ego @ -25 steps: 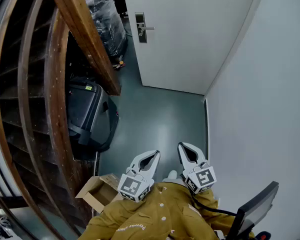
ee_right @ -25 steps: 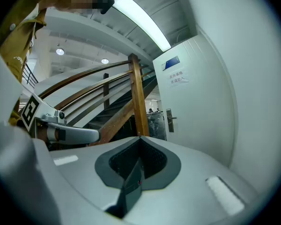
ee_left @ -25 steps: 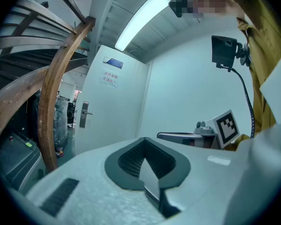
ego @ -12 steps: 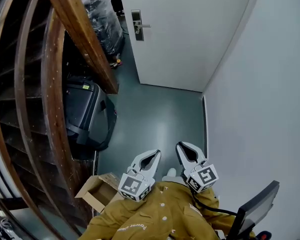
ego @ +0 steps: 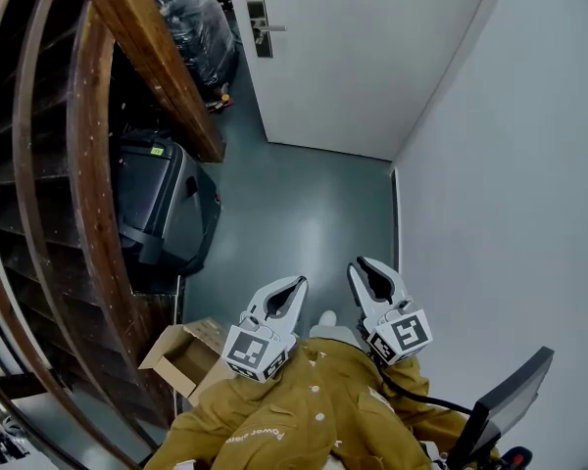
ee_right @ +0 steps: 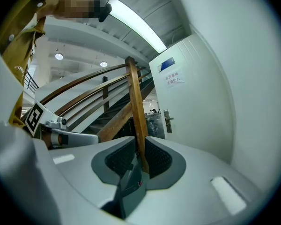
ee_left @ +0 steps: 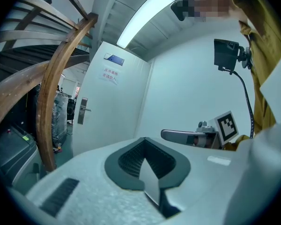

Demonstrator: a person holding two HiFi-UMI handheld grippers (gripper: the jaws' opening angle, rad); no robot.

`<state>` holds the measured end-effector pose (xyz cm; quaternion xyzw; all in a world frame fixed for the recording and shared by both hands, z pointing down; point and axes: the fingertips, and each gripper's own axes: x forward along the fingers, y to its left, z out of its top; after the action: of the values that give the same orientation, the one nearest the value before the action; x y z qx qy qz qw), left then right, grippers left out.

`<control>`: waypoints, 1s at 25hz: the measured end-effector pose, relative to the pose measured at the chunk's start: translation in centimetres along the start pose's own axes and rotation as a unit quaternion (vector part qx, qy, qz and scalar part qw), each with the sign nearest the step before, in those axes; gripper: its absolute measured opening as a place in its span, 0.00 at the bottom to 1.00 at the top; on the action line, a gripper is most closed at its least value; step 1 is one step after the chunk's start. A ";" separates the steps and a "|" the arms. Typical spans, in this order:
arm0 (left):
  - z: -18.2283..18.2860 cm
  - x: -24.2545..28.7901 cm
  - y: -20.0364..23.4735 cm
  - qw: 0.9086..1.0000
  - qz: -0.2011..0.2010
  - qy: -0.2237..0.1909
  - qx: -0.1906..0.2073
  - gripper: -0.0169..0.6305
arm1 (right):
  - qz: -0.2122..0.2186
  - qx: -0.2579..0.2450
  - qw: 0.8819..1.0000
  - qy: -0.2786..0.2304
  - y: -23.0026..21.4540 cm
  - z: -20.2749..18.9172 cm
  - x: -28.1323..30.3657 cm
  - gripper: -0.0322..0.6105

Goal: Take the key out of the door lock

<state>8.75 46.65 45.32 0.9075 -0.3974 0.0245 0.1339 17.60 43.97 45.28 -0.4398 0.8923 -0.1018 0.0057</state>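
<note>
Approach step: the door lock [ego: 258,29] sits far ahead at the left edge of the door [ego: 372,57], key too small to make out from here. Left tool [ego: 296,284] jaws together. Right tool [ego: 365,265] jaws opening, nothing between them. I'd walk in and square the right tool to the lock. Floor [ego: 294,213] lane is open — stair rail [ego: 147,57] and black machine [ego: 157,204] crowd the left, wall [ego: 510,164] the right.
</note>
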 end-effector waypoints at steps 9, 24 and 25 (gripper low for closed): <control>-1.0 2.4 5.5 0.999 0.039 0.012 -0.034 0.03 | 0.013 -0.010 0.999 0.035 -2.5 -1.5 5.2 0.06; 10.2 16.3 30.4 0.999 0.019 -0.021 -0.031 0.03 | 0.022 -0.049 0.998 0.015 -11.3 7.9 33.7 0.06; 10.4 17.5 31.2 0.999 0.016 -0.019 -0.036 0.03 | 0.018 -0.049 0.998 0.019 -12.4 8.0 34.7 0.06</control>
<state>-2.63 11.23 44.94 0.8960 -0.4149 -0.0051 0.1580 6.89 7.93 42.52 -0.4215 0.9039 -0.0661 -0.0312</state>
